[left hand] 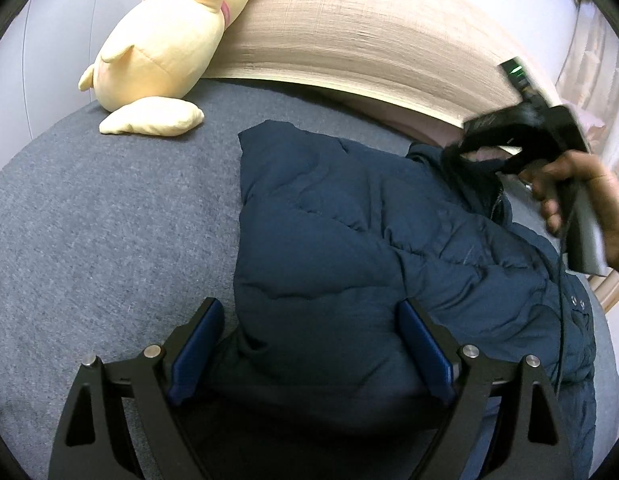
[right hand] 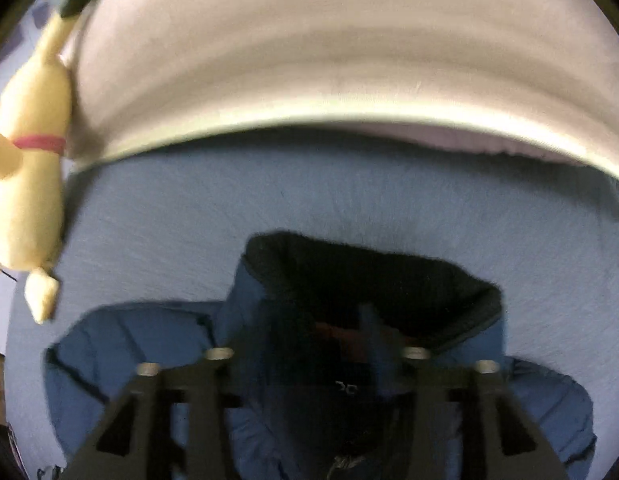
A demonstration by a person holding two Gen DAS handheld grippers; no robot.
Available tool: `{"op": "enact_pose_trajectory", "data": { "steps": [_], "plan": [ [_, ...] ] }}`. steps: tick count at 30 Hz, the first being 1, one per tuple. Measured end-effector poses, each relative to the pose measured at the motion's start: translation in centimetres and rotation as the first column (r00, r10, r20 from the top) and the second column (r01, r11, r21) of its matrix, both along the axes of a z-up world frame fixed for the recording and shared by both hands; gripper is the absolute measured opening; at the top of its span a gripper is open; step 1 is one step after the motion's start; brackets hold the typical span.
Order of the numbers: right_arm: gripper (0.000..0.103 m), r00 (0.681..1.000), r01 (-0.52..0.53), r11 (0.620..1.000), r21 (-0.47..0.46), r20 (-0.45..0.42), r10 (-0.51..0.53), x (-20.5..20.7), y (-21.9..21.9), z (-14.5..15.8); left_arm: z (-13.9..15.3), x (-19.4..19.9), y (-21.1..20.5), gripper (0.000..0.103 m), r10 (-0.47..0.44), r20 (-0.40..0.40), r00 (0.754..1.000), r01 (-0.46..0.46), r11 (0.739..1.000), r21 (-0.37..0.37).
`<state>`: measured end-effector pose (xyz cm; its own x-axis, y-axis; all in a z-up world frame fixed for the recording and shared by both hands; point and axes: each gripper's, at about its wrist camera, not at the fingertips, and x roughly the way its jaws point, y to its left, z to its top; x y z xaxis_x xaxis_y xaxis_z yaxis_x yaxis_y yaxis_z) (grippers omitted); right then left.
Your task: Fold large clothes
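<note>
Holding my left tongs (left hand: 309,344) spread wide over the navy jacket (left hand: 349,248) on the bed (left hand: 109,220), I'd pinch its hem squarely, right tongs (left hand: 465,156) apparently gripping the collar.

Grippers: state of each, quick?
Left gripper: open, jaws astride the jacket.
Right gripper: at the jacket collar; blurred, cannot be told.

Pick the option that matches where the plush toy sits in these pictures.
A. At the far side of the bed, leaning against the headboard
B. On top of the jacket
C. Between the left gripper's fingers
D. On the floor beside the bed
A: the cream plush toy leans on the beige headboard at the far edge of the grey bed, well apart from the navy jacket.
</note>
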<state>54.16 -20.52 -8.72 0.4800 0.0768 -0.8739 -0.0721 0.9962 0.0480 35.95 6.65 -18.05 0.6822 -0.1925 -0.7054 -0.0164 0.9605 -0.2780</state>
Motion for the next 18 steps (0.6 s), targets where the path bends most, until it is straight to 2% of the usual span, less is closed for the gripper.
{"op": "enact_pose_trajectory", "data": {
  "steps": [3,5,7,9,10,11,12,13,17,18],
  "plan": [
    [0.064,0.991,0.013,1.000,0.009,0.134,-0.014,-2.9,-0.1,3.7,0.0,0.0,0.0,0.090,0.000,0.000,1.000,0.000,1.000,-0.001],
    [0.064,0.985,-0.012,0.998,0.067,0.172,0.000,-5.5,-0.2,5.2,0.0,0.0,0.0,0.090,0.001,0.001,1.000,-0.001,1.000,-0.004],
    [0.064,0.983,-0.044,0.999,0.027,0.178,0.038,-7.9,0.3,5.5,0.0,0.0,-0.1,0.090,0.001,0.000,1.000,-0.001,1.000,-0.003],
    [0.064,0.983,-0.045,0.997,-0.061,0.173,0.055,-9.4,1.1,4.5,0.0,-0.1,-0.1,0.090,0.001,0.000,1.000,-0.001,1.000,-0.004],
    [0.064,0.987,-0.044,0.990,-0.132,0.147,0.063,-9.5,1.4,3.1,0.0,-0.1,-0.1,0.090,0.001,0.000,1.000,-0.001,1.000,-0.003],
    [0.064,0.991,-0.045,0.986,-0.160,0.121,0.065,-8.9,1.3,2.3,0.0,-0.1,-0.1,0.090,0.001,0.000,1.000,-0.001,1.000,-0.003],
    [0.058,0.993,-0.041,0.985,-0.168,0.098,0.058,-8.4,1.1,1.4,0.0,-0.1,-0.1,0.090,0.001,0.000,1.000,-0.001,1.000,-0.003],
    [0.041,0.996,-0.029,0.983,-0.181,0.083,0.045,-8.1,0.7,0.6,0.0,0.0,0.0,0.090,0.001,0.000,1.000,-0.001,1.000,-0.003],
    [0.039,1.000,0.011,0.988,-0.155,-0.008,-0.013,-4.5,-0.4,-2.9,0.0,0.0,-0.1,0.090,0.001,-0.001,1.000,-0.001,1.000,-0.001],
    [0.039,1.000,0.013,0.988,-0.157,-0.017,-0.016,-4.5,-0.7,-2.9,0.0,-0.1,-0.1,0.090,0.001,-0.001,1.000,-0.001,1.000,-0.001]
  ]
}}
